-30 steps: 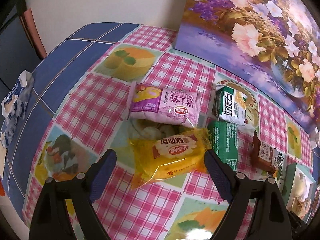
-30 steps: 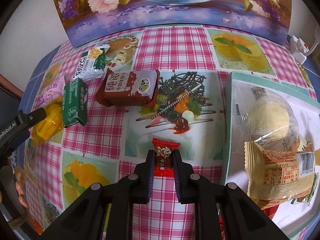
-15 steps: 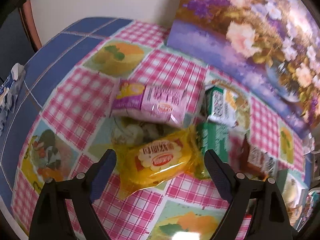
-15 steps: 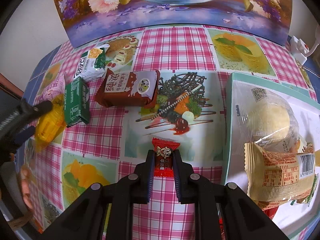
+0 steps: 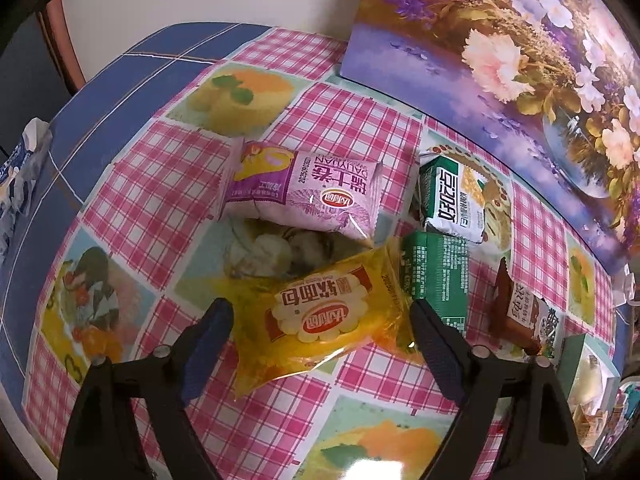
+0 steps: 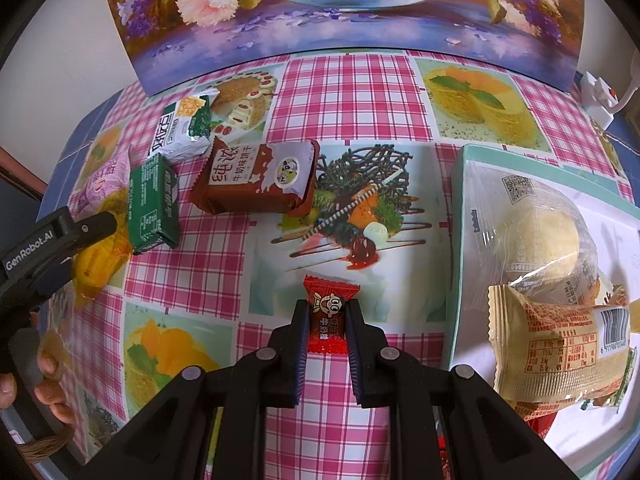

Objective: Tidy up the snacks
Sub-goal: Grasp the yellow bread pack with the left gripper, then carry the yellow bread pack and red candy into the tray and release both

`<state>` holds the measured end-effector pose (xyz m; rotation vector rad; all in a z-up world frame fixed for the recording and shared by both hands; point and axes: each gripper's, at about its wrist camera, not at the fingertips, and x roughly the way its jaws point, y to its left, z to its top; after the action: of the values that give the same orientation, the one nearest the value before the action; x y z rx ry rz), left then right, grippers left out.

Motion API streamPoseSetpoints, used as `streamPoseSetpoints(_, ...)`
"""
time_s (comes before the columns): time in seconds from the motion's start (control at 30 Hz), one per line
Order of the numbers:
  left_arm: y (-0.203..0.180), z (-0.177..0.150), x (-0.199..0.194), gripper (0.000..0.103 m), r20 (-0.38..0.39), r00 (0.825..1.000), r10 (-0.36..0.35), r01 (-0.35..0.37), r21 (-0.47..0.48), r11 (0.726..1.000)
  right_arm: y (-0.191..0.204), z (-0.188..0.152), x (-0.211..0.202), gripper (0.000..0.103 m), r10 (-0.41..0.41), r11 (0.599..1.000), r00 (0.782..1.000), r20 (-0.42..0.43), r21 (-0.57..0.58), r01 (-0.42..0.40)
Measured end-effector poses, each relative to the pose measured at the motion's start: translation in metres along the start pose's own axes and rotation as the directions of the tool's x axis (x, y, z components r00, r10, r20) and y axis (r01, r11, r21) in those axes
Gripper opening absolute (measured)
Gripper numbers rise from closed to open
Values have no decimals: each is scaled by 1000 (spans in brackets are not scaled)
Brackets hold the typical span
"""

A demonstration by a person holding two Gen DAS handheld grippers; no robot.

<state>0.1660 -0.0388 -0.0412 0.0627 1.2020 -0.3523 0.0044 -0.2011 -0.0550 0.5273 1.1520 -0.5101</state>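
Left gripper (image 5: 320,328) hung with its jaws spread wide on either side of the yellow bread packet (image 5: 320,312), apparently lined up to take it across its width, though neither pad touched the wrapper yet. Right gripper (image 6: 328,320) was clamped on the small red candy (image 6: 329,316), pinched by its long sides, just beside the white tray (image 6: 460,240) where bagged snacks already lay, so that looked like its destination. Purple packet (image 5: 304,196) and green box (image 5: 436,276) waited on the checked tablecloth (image 5: 132,184).
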Motion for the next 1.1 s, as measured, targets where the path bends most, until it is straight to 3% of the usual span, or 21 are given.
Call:
streamPoseSetpoints(0.13, -3, 1, -7, 72, 9, 1000, -5, 5, 14, 1000, -2, 0, -3, 18, 5, 1000, 1000, 6, 6, -6)
streamPoseSetpoints(0.4, -4, 0, -20, 72, 18, 1000, -16, 15, 16, 1000, -12, 5, -26, 18, 23, 999, 998, 59, 33, -25)
streamPoseSetpoints(1.1, -33, -13, -119, 72, 190, 981, -49, 27, 114, 993, -47, 4, -105, 18, 30, 994, 982, 184, 98, -48)
